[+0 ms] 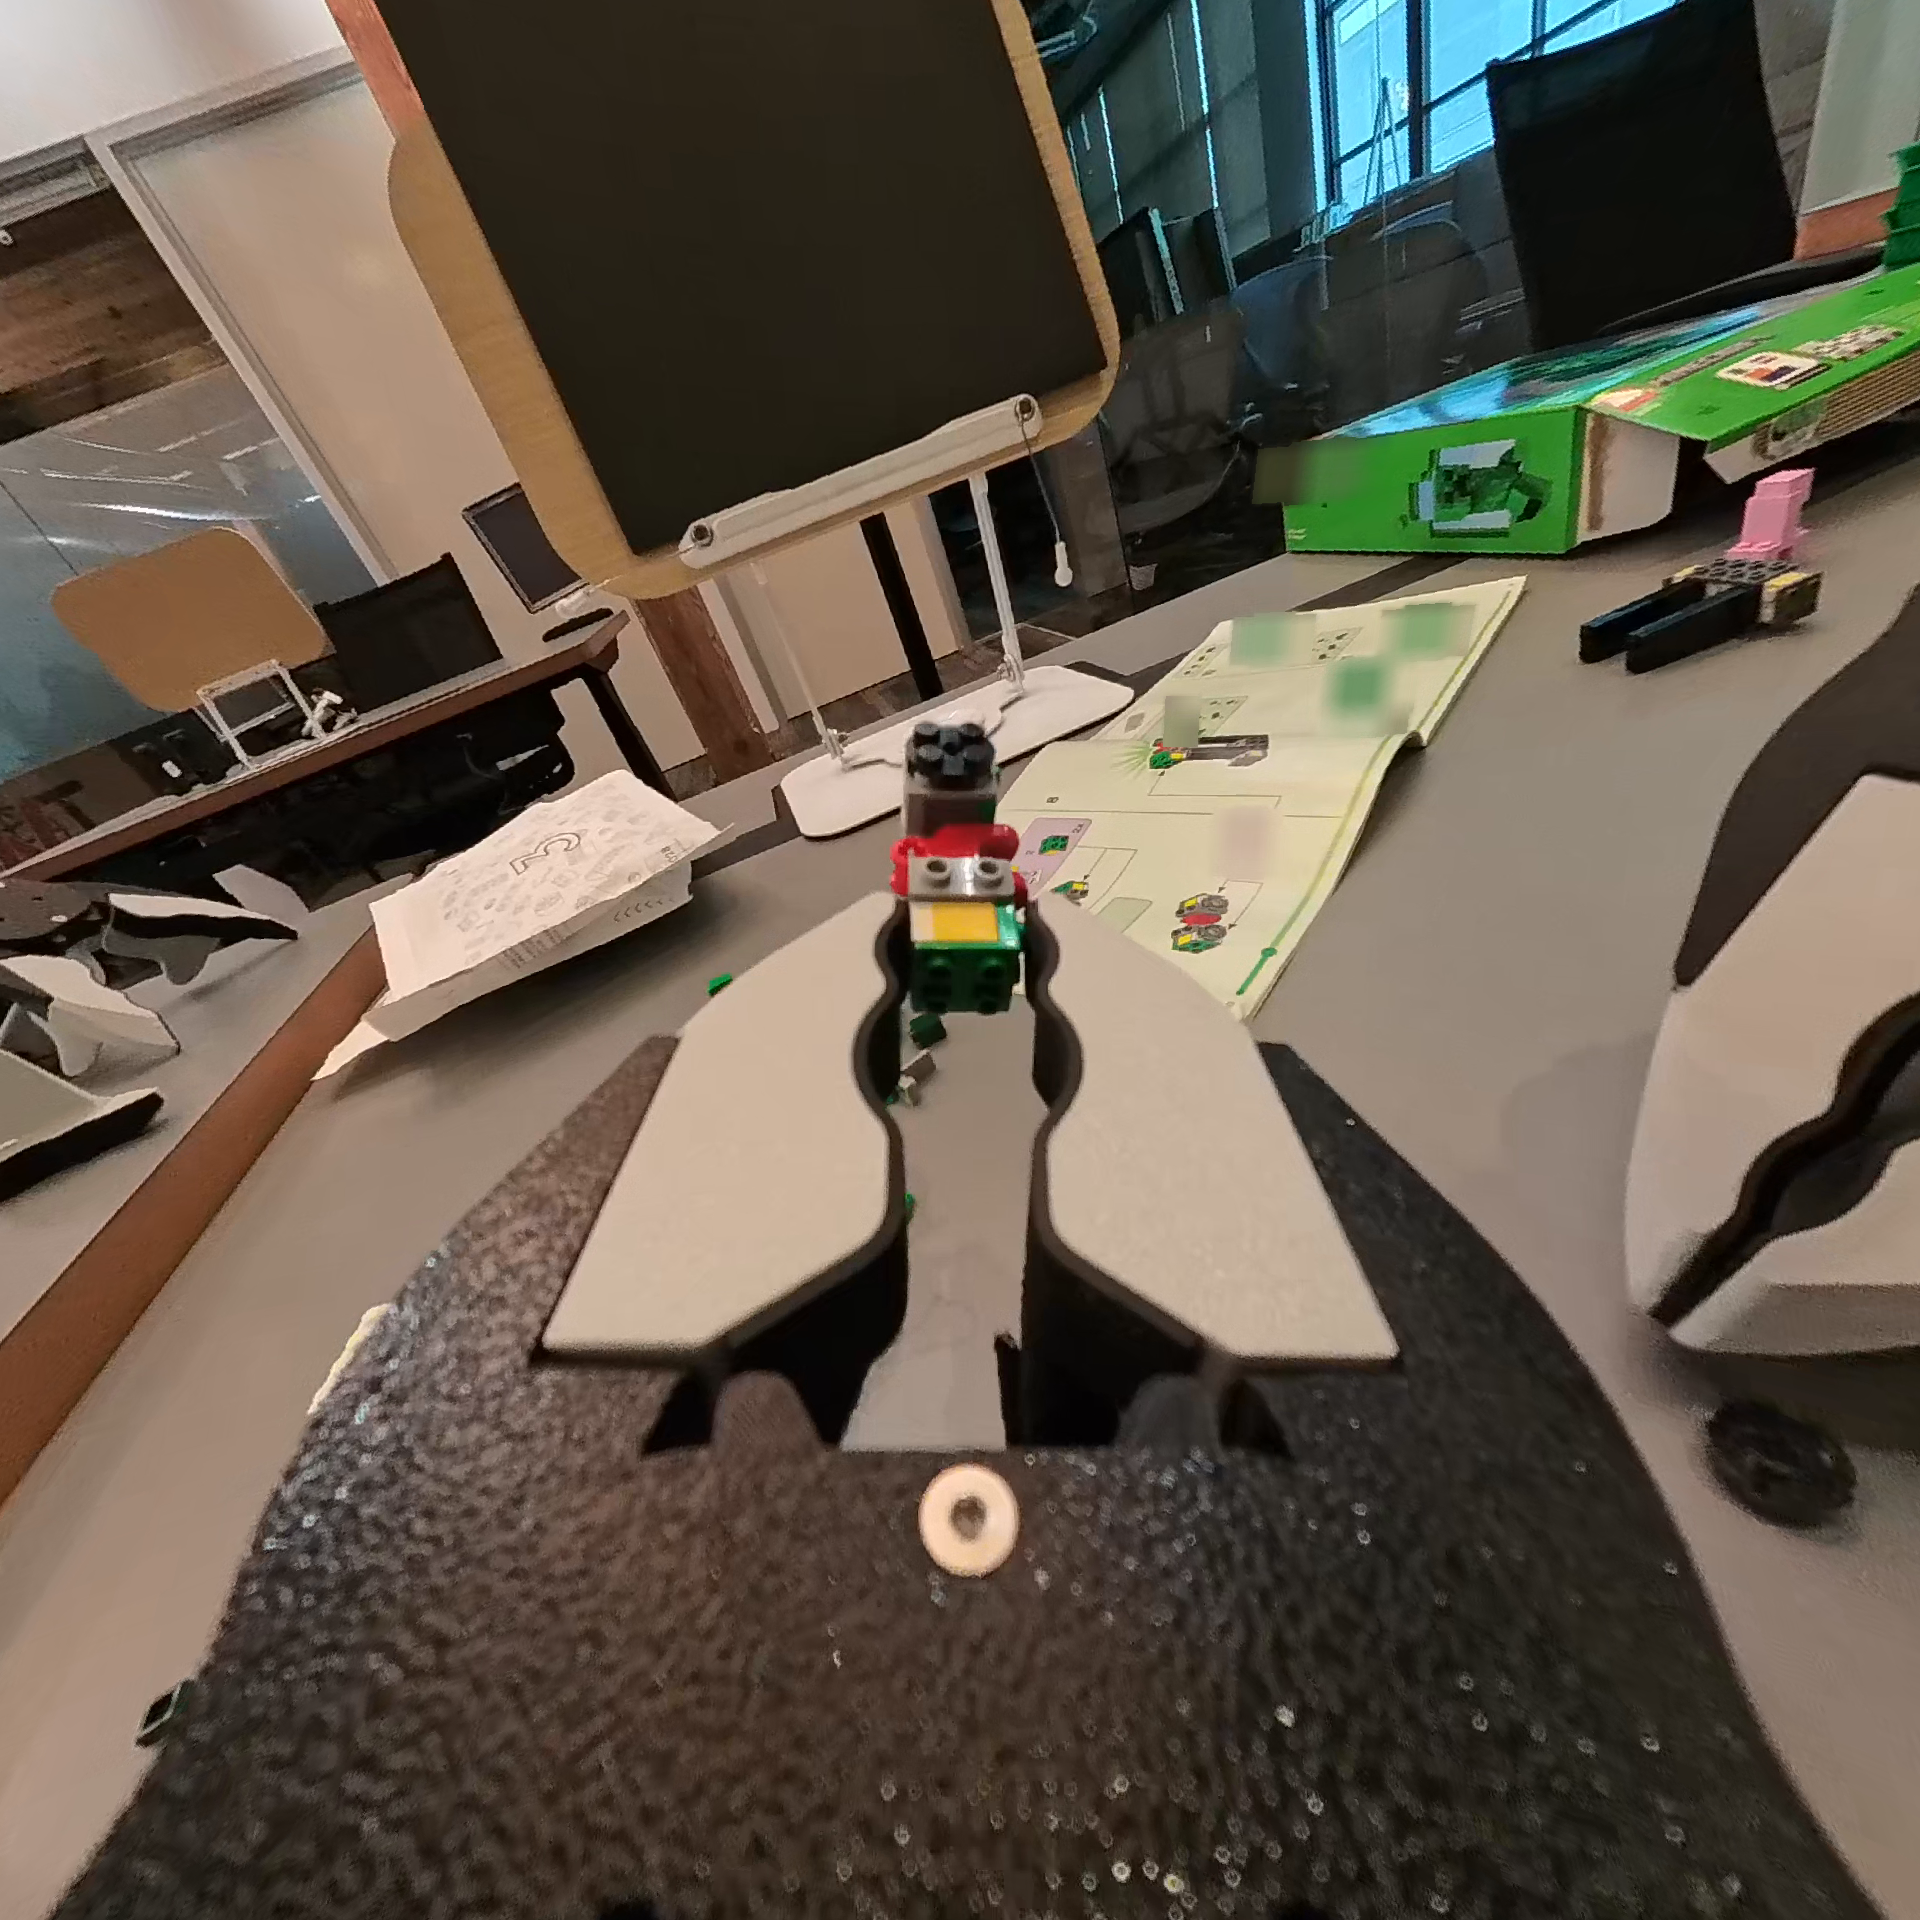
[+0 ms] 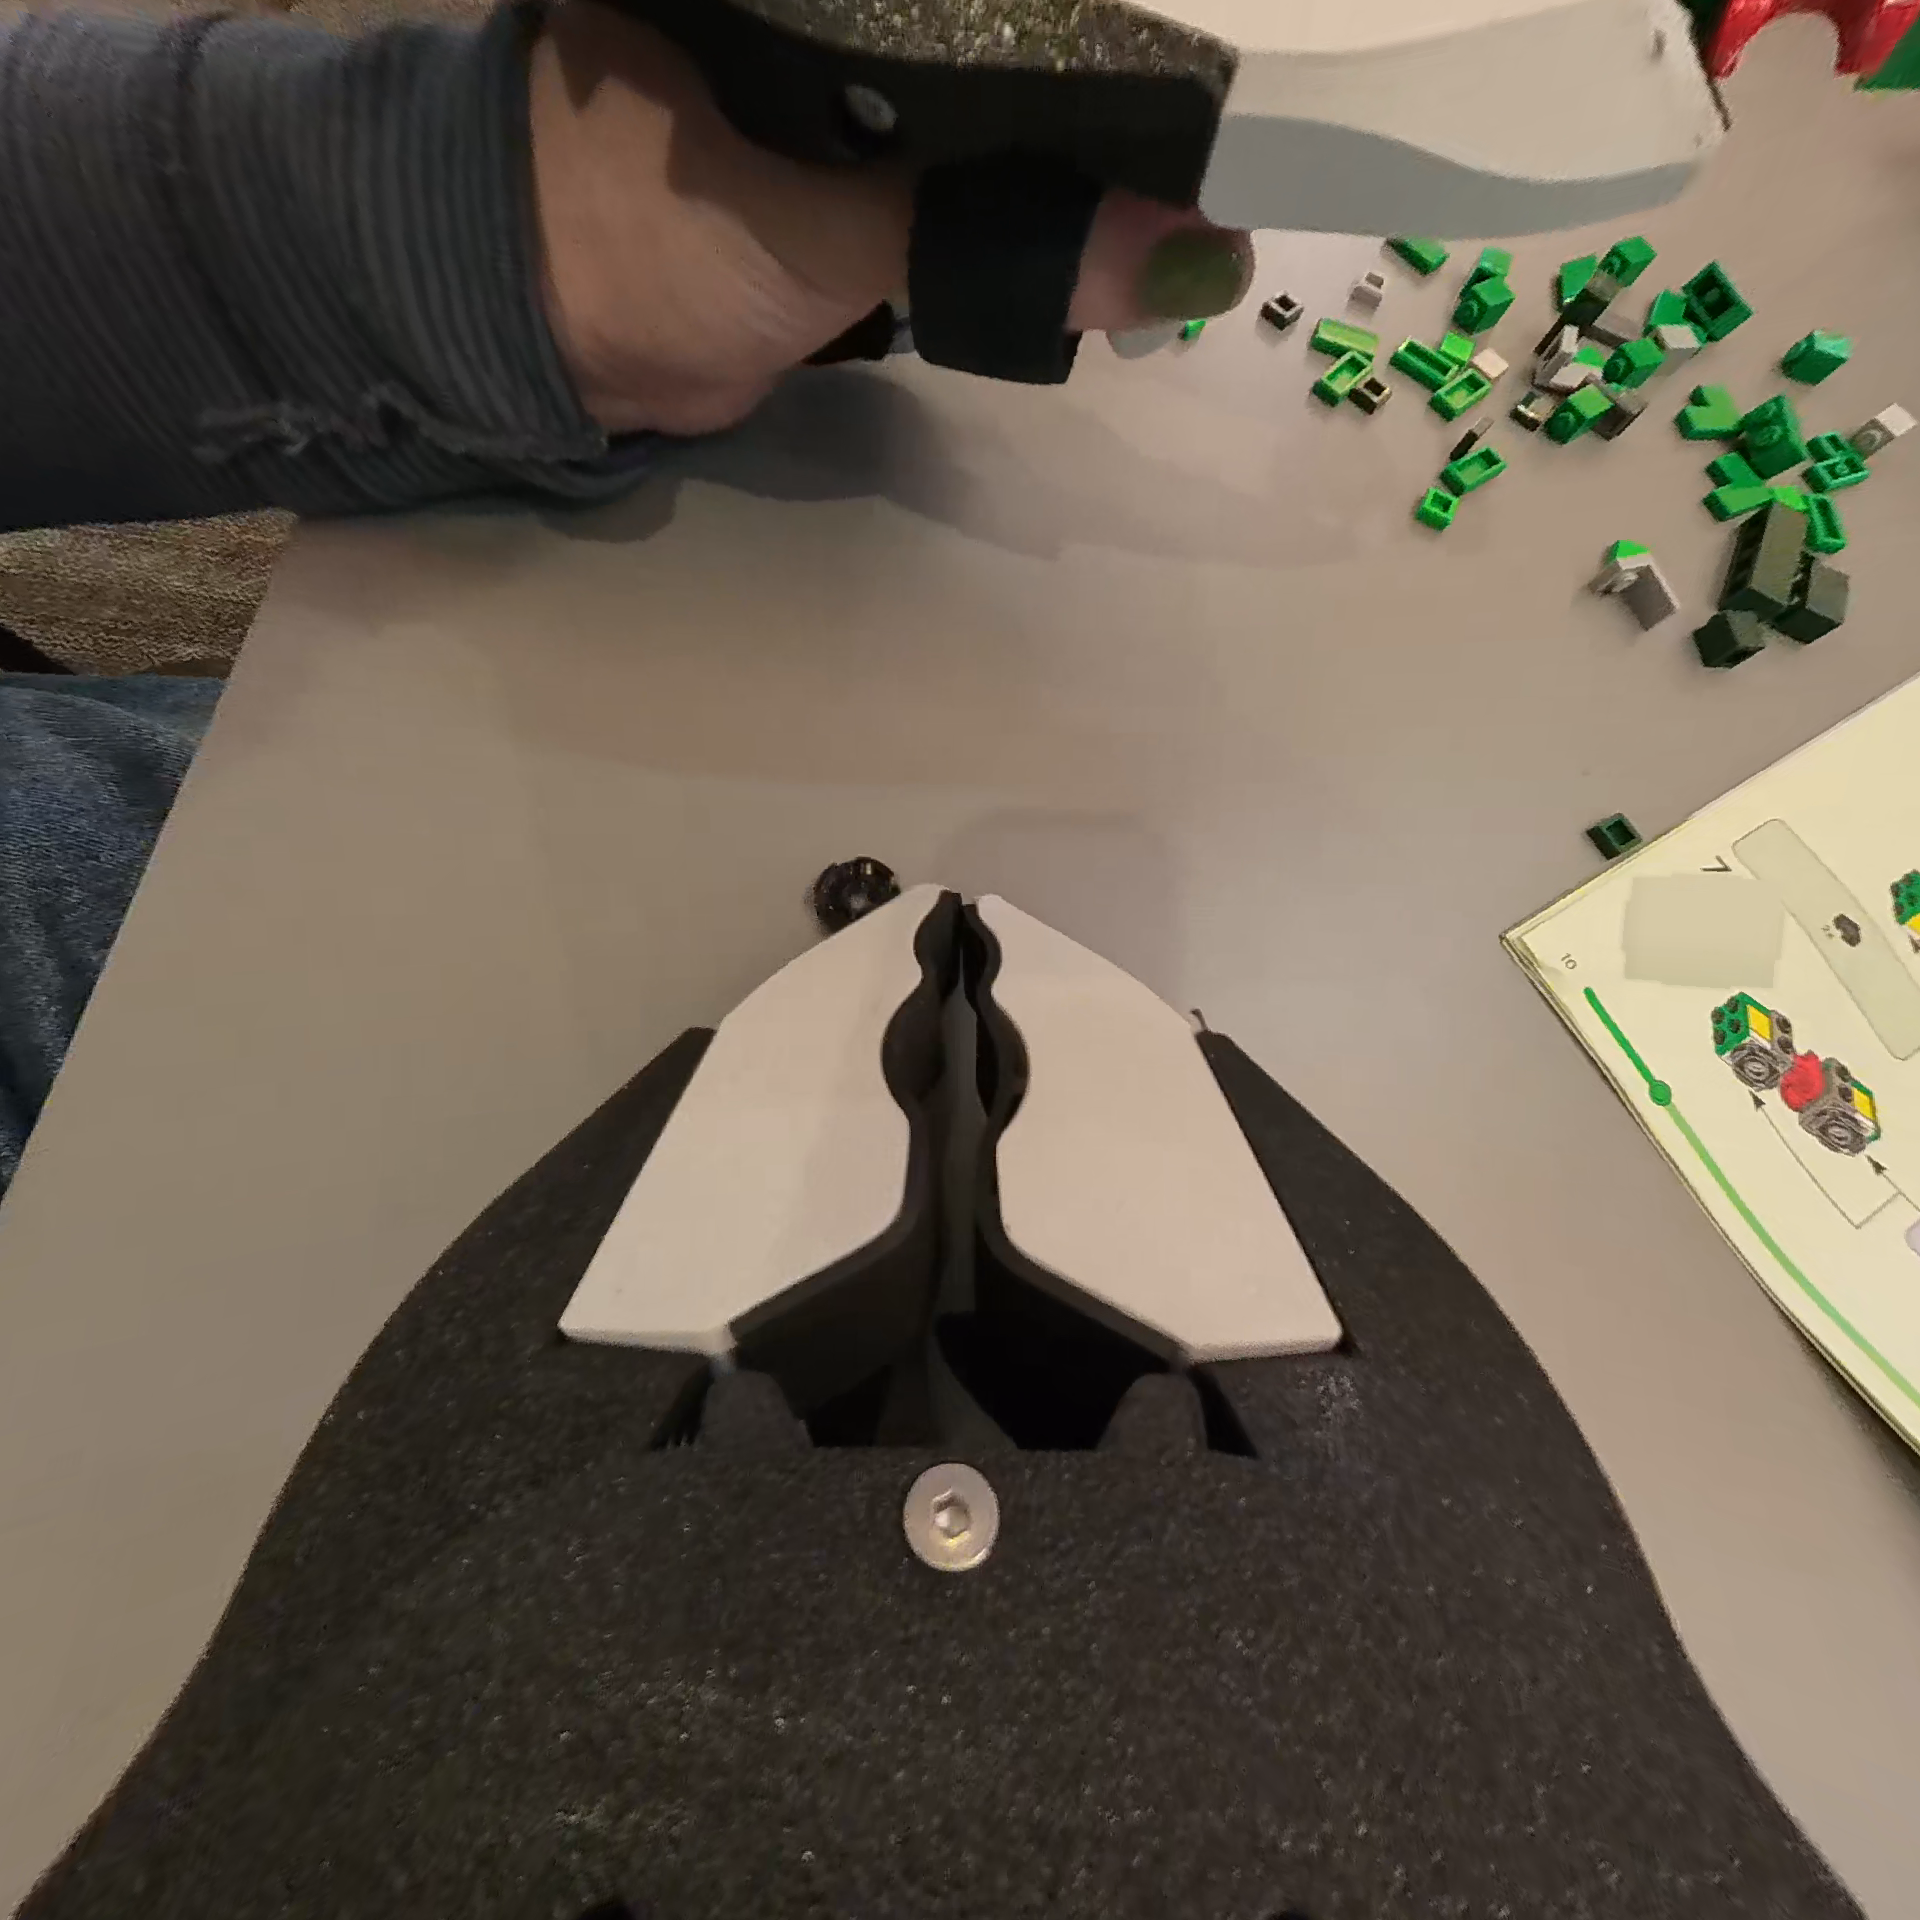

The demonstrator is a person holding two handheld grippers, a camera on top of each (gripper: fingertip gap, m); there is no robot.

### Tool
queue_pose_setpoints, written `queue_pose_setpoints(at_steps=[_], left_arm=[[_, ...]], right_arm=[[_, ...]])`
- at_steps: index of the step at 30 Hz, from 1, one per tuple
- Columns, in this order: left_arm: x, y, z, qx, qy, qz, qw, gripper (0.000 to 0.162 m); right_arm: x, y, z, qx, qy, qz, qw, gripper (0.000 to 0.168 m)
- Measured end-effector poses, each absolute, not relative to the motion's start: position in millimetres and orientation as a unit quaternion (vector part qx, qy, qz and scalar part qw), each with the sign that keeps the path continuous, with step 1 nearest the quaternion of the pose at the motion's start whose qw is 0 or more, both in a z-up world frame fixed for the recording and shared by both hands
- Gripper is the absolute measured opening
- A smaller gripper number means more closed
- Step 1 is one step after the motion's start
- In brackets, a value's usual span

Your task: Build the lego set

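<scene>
My left gripper [image 1: 964, 961] is shut on a small lego assembly [image 1: 958, 914] of green, yellow, red, grey and black bricks, held upright above the grey table [image 1: 1507, 987]. Its red part shows at the top right of the right wrist view [image 2: 1766, 42], with the left gripper [image 2: 1455, 135] and the hand holding it. My right gripper [image 2: 961, 906] is shut and empty, low over the table; it also shows in the left wrist view [image 1: 1766, 1143]. A small black round piece [image 2: 854, 891] lies on the table just left of its tips.
A pile of loose green, grey and black bricks [image 2: 1662, 416] lies at the far right. An open instruction booklet [image 1: 1247, 810] [image 2: 1766, 1091], a green box [image 1: 1455, 478], a black built part [image 1: 1704, 613], a pink figure [image 1: 1782, 514], a paper bag [image 1: 540, 894] and a dark board on a stand [image 1: 727, 260] surround the work area. The grippers' ends are close to 15 centimetres from one another.
</scene>
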State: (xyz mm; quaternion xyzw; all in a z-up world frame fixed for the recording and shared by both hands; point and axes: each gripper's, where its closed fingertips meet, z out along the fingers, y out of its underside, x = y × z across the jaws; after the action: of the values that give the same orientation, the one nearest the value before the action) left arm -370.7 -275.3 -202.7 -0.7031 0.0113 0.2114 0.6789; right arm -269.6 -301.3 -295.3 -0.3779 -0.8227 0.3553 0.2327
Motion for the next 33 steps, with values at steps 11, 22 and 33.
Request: queue_pose_setpoints(at_steps=[11,22,33], left_arm=[[-371,-274,-204,-0.704,0.009,0.205,0.68,0.02],[-368,-271,-207,-0.71,0.017,0.195,0.677,0.02],[-368,-271,-206,-0.708,0.016,0.191,0.679,0.02]], right_arm=[[-263,-309,-290,-0.343,-0.828,0.379,0.229,0.019],[-262,-320,-297,-0.365,-0.833,0.377,0.176,0.012],[-263,-317,-297,-0.36,-0.837,0.355,0.208,0.0]])
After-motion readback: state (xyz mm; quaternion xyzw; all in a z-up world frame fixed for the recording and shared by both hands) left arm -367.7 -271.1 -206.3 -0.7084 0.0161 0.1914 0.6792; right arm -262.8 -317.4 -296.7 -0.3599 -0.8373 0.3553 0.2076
